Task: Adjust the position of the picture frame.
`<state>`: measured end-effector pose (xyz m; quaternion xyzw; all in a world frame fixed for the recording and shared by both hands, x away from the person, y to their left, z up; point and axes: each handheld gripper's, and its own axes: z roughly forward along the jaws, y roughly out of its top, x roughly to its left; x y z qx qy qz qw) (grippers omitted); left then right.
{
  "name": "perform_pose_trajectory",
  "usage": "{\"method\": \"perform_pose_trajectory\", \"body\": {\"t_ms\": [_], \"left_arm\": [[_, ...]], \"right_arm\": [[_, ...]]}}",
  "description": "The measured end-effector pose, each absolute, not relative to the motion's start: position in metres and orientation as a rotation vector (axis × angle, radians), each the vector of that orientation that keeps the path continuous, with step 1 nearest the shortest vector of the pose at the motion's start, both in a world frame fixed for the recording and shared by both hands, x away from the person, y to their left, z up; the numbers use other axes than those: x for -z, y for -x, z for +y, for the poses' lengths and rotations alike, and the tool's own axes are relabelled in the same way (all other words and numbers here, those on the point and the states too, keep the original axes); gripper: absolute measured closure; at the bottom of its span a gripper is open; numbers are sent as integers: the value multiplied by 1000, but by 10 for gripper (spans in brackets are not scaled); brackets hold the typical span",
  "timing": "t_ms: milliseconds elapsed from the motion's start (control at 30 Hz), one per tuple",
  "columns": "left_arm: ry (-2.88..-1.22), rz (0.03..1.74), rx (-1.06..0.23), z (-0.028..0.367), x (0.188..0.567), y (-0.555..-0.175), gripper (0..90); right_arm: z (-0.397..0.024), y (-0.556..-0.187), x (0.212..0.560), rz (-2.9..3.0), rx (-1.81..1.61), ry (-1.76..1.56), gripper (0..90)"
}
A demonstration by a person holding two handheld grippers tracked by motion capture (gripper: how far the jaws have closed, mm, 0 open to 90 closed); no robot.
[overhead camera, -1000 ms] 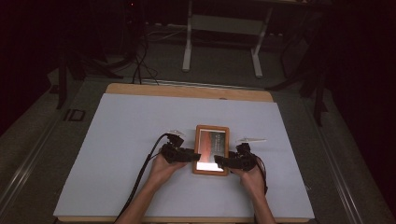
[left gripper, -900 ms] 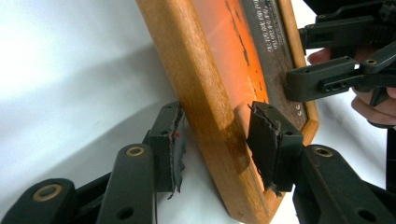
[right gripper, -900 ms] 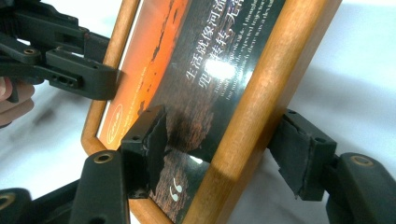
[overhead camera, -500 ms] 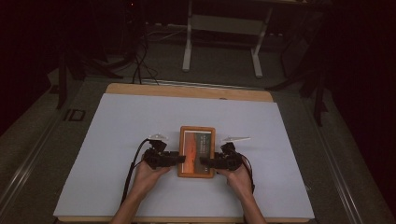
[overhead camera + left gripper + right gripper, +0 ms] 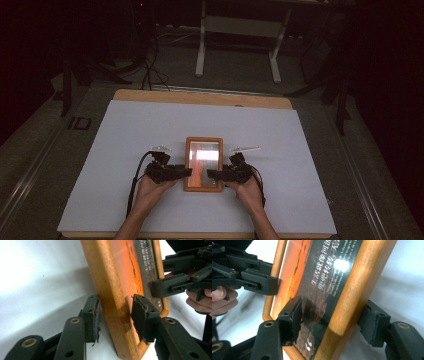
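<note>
A wooden picture frame (image 5: 203, 164) with an orange and black print lies low over the white table cover (image 5: 150, 130), near the front. My left gripper (image 5: 187, 172) holds its left rail, one pad on the outer wood and one on the print (image 5: 112, 290). My right gripper (image 5: 210, 174) grips the right rail (image 5: 352, 285) the same way. Both pairs of jaws have just been opening a little, with the frame still between the pads. Across the frame, the right gripper (image 5: 172, 283) shows in the left gripper view and the left gripper (image 5: 257, 280) in the right gripper view.
The white cover spreads wide on all sides of the frame, with the wooden table edge (image 5: 200, 97) at the back. Beyond it stand pale desk legs (image 5: 201, 45) and floor cables (image 5: 150, 75) in the dark.
Both hands and the picture frame have shifted to the left and slightly nearer to the person. The grip on both rails stays the same.
</note>
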<state>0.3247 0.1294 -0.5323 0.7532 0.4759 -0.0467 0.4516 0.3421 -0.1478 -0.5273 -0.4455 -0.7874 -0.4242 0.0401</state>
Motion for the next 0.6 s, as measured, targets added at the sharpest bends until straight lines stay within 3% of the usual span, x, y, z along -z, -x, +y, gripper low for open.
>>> {"method": "perform_pose_trajectory", "body": {"t_ms": [133,600], "left_arm": [[-1818,1228,176,132,540,-327,546],[-1857,1175,186,129,539,-337,538]], "right_arm": [[-148,-344,531,-2420,1266,1403,384],[-151,-339,531,-2436,1266,1417,378]]}}
